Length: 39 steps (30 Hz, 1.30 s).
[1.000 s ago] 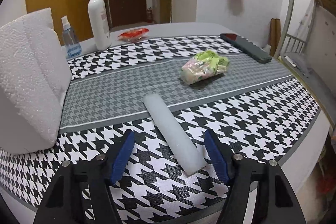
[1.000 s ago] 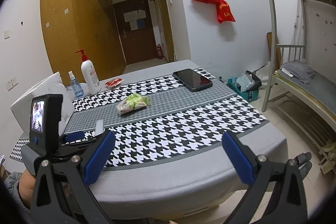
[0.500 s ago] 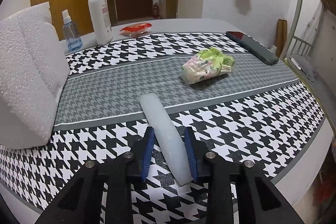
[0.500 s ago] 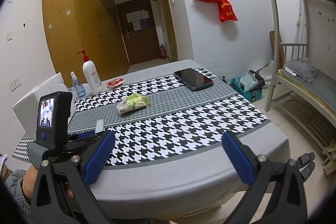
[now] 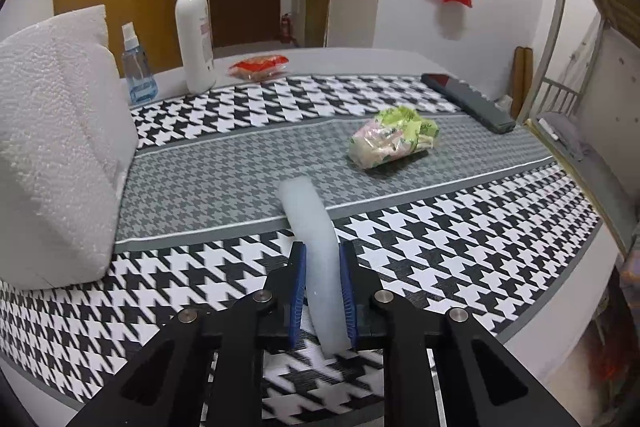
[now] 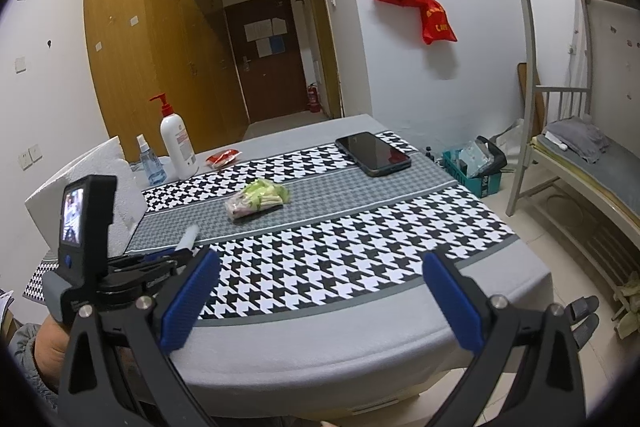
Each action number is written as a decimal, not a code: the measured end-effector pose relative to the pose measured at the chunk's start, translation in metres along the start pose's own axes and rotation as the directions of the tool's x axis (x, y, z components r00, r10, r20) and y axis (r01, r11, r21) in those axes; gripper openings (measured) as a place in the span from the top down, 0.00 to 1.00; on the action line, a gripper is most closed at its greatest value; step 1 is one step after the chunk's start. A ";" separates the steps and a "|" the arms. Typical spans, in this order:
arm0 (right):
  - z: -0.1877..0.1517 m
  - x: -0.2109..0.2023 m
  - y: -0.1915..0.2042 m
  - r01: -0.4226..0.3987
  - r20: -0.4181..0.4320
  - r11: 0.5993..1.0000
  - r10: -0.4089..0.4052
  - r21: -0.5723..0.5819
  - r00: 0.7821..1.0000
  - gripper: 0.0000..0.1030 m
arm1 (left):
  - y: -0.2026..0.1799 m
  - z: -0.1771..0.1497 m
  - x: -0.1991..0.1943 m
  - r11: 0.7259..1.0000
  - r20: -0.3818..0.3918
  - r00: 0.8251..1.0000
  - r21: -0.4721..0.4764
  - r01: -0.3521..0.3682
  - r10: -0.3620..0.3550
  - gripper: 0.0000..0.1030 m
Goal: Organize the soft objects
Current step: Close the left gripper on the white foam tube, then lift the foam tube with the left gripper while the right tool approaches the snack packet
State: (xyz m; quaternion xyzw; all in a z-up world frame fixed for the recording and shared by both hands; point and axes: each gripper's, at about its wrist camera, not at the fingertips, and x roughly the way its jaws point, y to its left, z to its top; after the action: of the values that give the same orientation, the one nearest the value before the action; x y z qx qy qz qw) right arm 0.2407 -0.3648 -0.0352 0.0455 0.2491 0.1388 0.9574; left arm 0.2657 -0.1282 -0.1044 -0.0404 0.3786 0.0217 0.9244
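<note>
A long pale foam strip [image 5: 308,211] lies on the houndstooth cloth [image 5: 460,247], pointing away from me. My left gripper [image 5: 322,249] straddles its near half; its jaws are closing and the blue pads press both sides of the strip. In the right wrist view that strip [image 6: 189,237] pokes out of the left gripper [image 6: 160,259] at the table's left. My right gripper [image 6: 319,259] hangs open over the table's near edge, holding nothing. A green and pink snack bag [image 5: 394,137] [image 6: 260,201] rests on the grey middle band.
A big white foam block [image 5: 52,155] stands at the left. At the back are a spray bottle [image 5: 136,71], a pump bottle [image 5: 194,35] and a red packet [image 5: 258,65]. A phone [image 6: 374,153] lies far right. A bunk bed [image 6: 580,155] stands right of the table.
The left gripper's jaws have come together from wide open onto the foam strip, and the gripper has edged forward along it. The right gripper has stayed still and open.
</note>
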 end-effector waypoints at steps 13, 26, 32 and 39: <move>0.011 0.028 0.032 -0.028 -0.038 0.999 0.027 -0.036 0.999 0.01 | 0.035 -0.004 -0.041 0.996 0.135 0.991 0.085 -0.017 0.006 0.83; 0.034 0.082 0.076 -0.091 -0.116 0.991 0.080 -0.094 0.990 0.01 | 0.054 0.001 -0.052 0.993 0.179 0.984 0.108 -0.037 0.017 0.82; 0.047 0.123 0.088 -0.110 -0.188 0.988 0.088 -0.110 0.978 0.00 | 0.058 0.007 -0.041 0.993 0.158 0.987 0.117 -0.035 0.016 0.82; 0.044 0.171 0.092 -0.114 -0.287 0.987 0.079 -0.109 0.955 0.01 | 0.062 0.007 -0.033 0.992 0.131 0.991 0.126 -0.001 -0.015 0.83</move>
State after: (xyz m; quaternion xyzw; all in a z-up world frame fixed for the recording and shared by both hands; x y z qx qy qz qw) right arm 0.3836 -0.2285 -0.0619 -0.0221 0.3710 0.2059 0.9053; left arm 0.2429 -0.0659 -0.0795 0.0179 0.3172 -0.0028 0.9482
